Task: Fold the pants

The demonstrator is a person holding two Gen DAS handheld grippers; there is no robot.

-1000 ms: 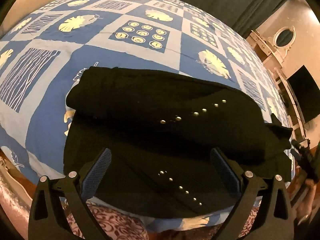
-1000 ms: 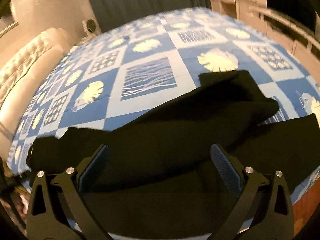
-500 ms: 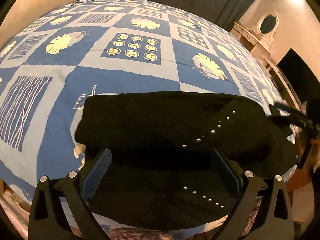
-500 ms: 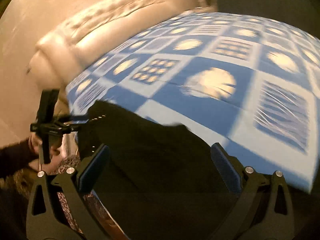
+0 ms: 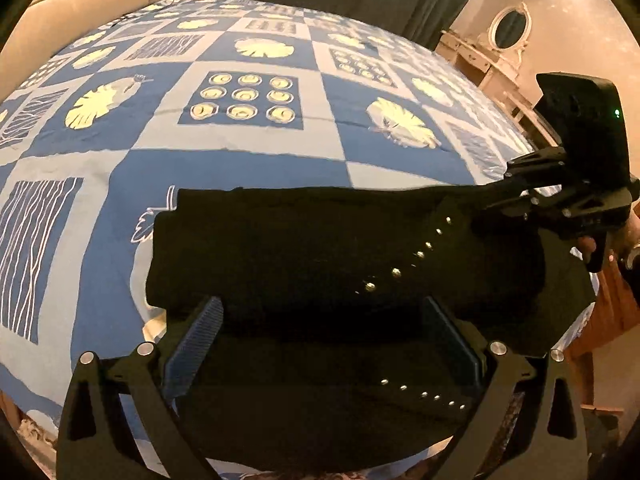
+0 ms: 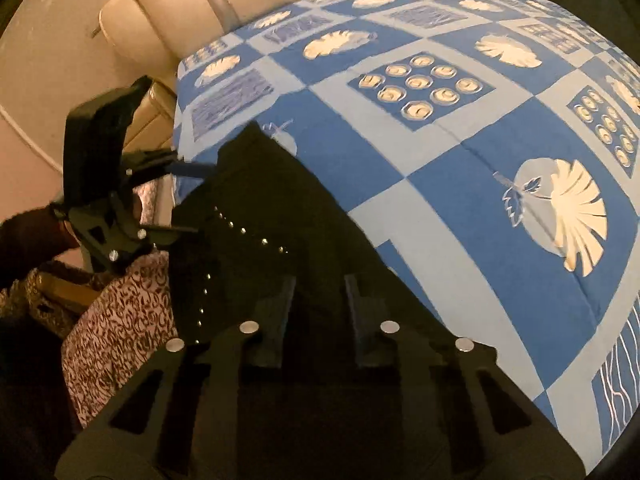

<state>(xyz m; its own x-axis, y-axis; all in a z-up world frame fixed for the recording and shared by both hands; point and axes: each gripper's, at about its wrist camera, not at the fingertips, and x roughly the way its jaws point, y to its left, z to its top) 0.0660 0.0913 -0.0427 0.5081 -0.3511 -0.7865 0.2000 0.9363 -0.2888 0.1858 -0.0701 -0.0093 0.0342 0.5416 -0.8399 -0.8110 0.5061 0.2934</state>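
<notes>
Black pants point(image 5: 304, 256) with rows of small metal studs lie folded over on the blue patterned bed; they also show in the right wrist view point(image 6: 276, 232). My left gripper point(image 5: 320, 336) is open over the near edge of the pants, fingers wide apart. My right gripper point(image 6: 318, 304) has its fingers narrowed around a fold of the pants at their right end. In the left wrist view the right gripper point(image 5: 500, 196) reaches onto the pants from the right. In the right wrist view the left gripper point(image 6: 188, 196) sits at the far left edge of the pants.
The bedspread point(image 5: 248, 148) is blue and pale checks with leaf prints. A padded headboard point(image 6: 168, 4) is at the far end. A white dresser with an oval mirror point(image 5: 508, 28) stands past the bed. A patterned cloth point(image 6: 120, 328) hangs at the bed's near edge.
My right gripper swung round to the pants' right end and its fingers closed in on the fabric. My left gripper moved nearer the pants and stayed open.
</notes>
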